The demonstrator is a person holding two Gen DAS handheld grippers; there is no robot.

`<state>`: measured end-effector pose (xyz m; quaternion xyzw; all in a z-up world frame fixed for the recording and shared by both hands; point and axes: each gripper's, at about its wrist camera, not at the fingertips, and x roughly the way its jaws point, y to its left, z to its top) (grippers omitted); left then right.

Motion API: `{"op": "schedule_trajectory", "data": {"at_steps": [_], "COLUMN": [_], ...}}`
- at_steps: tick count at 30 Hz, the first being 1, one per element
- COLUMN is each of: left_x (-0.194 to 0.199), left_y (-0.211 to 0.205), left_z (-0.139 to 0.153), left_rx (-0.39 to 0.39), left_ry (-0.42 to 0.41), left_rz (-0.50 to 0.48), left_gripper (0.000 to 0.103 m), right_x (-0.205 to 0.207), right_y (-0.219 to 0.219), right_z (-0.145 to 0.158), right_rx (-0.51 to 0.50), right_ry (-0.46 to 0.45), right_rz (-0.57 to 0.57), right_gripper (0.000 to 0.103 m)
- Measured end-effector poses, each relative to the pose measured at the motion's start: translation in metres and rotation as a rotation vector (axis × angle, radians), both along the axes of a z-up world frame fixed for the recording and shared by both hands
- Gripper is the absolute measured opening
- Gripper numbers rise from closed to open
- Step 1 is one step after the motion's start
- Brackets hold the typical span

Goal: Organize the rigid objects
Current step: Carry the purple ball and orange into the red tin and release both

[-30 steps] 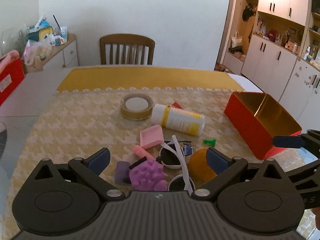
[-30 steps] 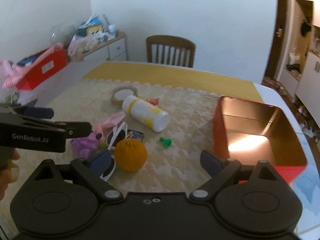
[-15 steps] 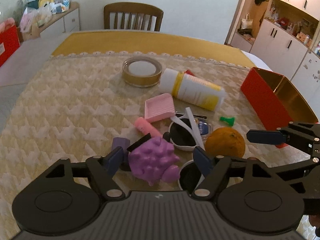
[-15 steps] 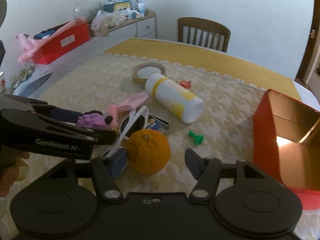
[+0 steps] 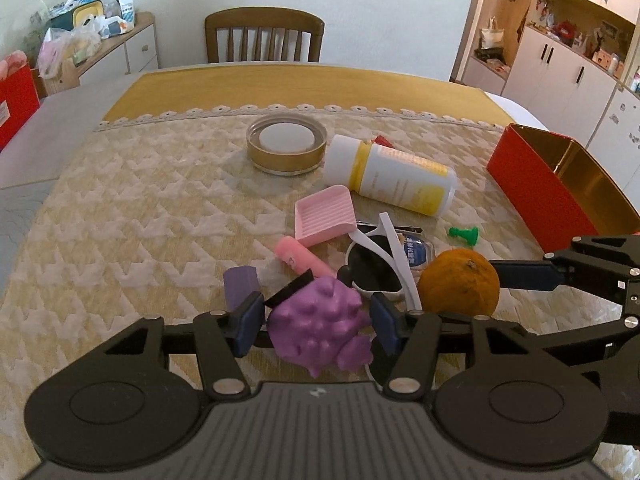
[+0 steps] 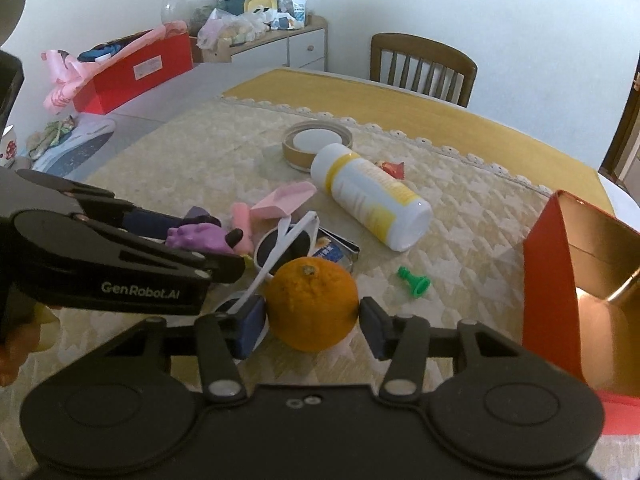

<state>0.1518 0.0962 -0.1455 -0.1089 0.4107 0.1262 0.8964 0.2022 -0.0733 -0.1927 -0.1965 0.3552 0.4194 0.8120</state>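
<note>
1. Your left gripper (image 5: 316, 322) is low over the table, and its jaws are closing around the purple knobbly toy (image 5: 318, 330). The toy sits between the two blue pads (image 5: 250, 320); both pads seem to reach its sides, but I cannot tell if they already press it.
2. Your right gripper (image 6: 312, 322) is closing on the orange (image 6: 312, 304). The fruit fills the space between the pads – the left pad (image 6: 252, 322) touches its skin, and the right one is at its edge.
3. The orange rests on the patterned tablecloth (image 5: 140, 208), just beside the white sunglasses (image 5: 380, 268), which lie between the two fruits of your work – the toy and the orange.
4. Behind the sunglasses you find a pink ridged tray (image 5: 324, 220) and a pink tube (image 5: 300, 260) that leans toward the purple toy.
5. A white and yellow bottle (image 5: 392, 180) lies on its side further back, touching a round gold-rimmed lid (image 5: 286, 146).
6. A small green piece (image 6: 414, 282) lies alone on the cloth, between the orange and the red box (image 6: 552, 276).
7. The red box stands open at the right side of the table, well apart from both grippers.
</note>
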Motion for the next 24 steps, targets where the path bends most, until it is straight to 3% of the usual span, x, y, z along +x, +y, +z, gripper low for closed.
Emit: {"op": "schedule_trajectory", "data": {"at_steps": [10,24], "left_x": [-0.025,-0.049], "left_y": [-0.004,-0.032], "left_z": [0.019,0.089], "left_rx": [-0.012,-0.004], "left_ry": [-0.041,-0.144], "left_rz": [-0.008,-0.102], "left_gripper": [0.057,0.057], "right_x": [-0.016,-0.047], "right_y": [-0.022,-0.082], "right_z": [0.015,0.084], "right_rx": [0.018,0.103], "right_ry": [-0.011,-0.107], "right_rz": [-0.098,-0.24], "right_gripper": [0.049,0.049]}}
